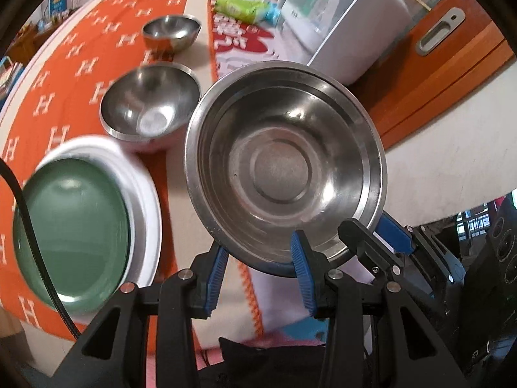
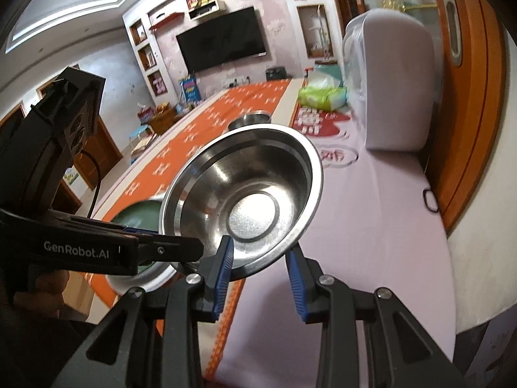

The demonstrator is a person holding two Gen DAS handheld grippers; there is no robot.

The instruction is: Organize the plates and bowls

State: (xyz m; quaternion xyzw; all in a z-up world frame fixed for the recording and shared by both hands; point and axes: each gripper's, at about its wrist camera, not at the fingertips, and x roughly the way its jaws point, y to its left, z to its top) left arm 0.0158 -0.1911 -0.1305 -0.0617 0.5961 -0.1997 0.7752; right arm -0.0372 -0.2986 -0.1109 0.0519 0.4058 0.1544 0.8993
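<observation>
Left gripper (image 1: 263, 278): jaws spread, steel bowl's rim between the blue pads; whether they pinch it, cannot tell.
Right gripper (image 2: 260, 271): jaws spread around the same rim; contact unclear.
Steel bowl (image 1: 284, 168): tilted, raised above the table edge.
Green plate (image 1: 74, 226): on a white plate (image 1: 145, 194), left of the bowl.
Second bowl (image 1: 150, 103): on the orange cloth (image 1: 64, 74).
Third bowl (image 1: 171, 30): farther back.
White appliance (image 1: 342, 22): far right.
</observation>
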